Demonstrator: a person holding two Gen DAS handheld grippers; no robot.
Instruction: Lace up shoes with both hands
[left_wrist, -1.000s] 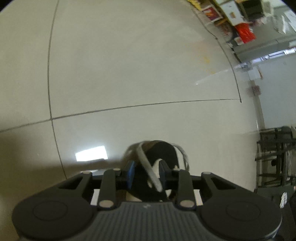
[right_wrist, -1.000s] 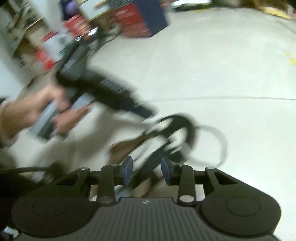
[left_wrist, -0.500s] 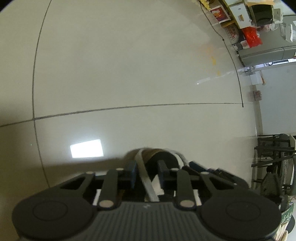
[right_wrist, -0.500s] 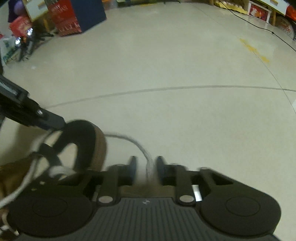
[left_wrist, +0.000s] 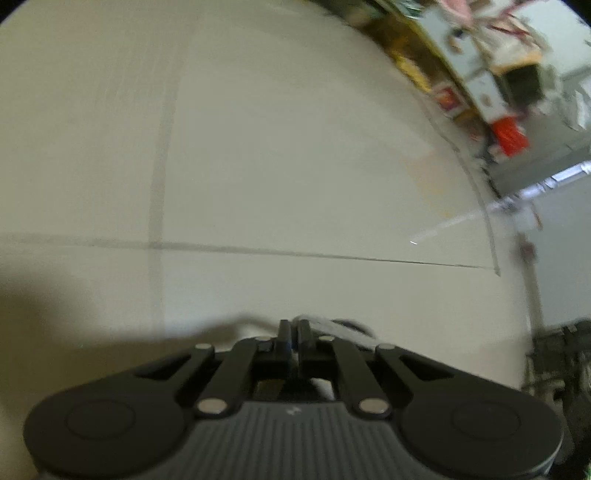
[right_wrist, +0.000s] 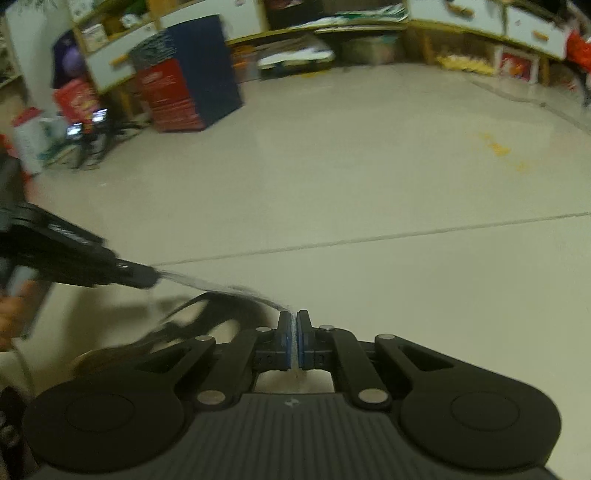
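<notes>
the shoe (right_wrist: 207, 325) lies on the floor just left of the right gripper (right_wrist: 294, 321), which pinches the white lace (right_wrist: 221, 286); the lace runs taut up-left to the left gripper (right_wrist: 146, 277), also clamped on it

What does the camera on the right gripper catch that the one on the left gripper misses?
Only the right wrist view shows the left gripper from outside, the dark shoe and the red box. Only the left wrist view shows crossing floor seams. Both show a white lace pinched by shut jaws, right gripper included, over pale floor.
</notes>
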